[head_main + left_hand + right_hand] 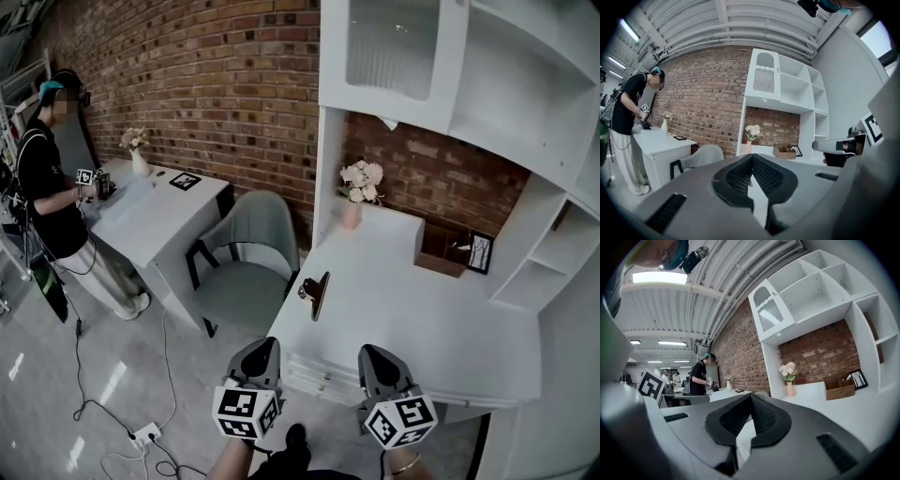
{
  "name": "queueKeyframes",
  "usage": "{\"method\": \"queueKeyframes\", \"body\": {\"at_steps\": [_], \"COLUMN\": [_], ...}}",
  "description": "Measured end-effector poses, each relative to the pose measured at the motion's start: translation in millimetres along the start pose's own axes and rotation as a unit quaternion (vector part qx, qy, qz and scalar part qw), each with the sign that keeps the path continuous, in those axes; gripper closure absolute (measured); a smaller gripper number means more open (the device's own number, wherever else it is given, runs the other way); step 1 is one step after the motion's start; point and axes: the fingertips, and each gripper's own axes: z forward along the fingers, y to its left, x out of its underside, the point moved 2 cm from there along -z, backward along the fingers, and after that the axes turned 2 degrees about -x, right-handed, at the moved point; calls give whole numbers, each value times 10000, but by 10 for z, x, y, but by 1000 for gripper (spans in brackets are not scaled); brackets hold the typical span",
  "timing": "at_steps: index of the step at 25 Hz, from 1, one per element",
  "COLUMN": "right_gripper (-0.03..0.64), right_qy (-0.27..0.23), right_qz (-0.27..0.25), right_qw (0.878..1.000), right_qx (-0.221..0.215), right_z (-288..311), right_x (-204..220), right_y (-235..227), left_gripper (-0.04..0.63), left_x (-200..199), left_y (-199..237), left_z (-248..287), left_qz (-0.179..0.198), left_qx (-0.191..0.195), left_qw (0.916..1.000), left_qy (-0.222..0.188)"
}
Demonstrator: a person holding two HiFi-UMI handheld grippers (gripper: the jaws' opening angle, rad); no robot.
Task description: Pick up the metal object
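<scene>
The metal object (pixel 316 293), a dark clip-like piece, stands on the left edge of the white desk (pixel 422 319). Both grippers hover low in the head view, short of the desk's front edge and apart from the object. My left gripper (pixel 263 352) is below and a little left of it. My right gripper (pixel 375 356) is below and to its right. In the left gripper view the left gripper (pixel 752 157) has its pads pressed together with nothing between them. The right gripper (pixel 750 397) is shut and empty too.
A pink vase of flowers (pixel 356 192), a cardboard box (pixel 441 262) and a framed picture (pixel 479 251) sit at the desk's back. White shelving (pixel 450 66) rises above. A grey-green chair (pixel 246 258) stands left of the desk. A person (pixel 47 187) works at another desk (pixel 159 220).
</scene>
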Motion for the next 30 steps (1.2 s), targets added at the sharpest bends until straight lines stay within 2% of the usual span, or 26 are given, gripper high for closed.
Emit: {"method": "queueKeyframes", "body": {"at_steps": [8,16,24,30], "right_gripper": [612,614,612,614], "right_qy": [-79,-104,-46,-24], "right_qz": [-34,28,83,133], "right_qw": [9995,9986,9983,9988], "right_qx": [311,526,581,473], "right_z": [557,835,1066,1294], "right_x": [-88,-136,-96,-120], "right_y": [-228,-366,-526,-706], "left_gripper": [586,586,581,531], "left_x": [-143,-178,-45,87], "left_y": [314,450,509,514], "left_z": [635,1085,1423,1724], "left_qz": [48,-13,-191,-312], "left_qx": [227,454,622,638], "left_qw": [9997,9989,9970,9952], "left_qy": [13,150,416,667]}}
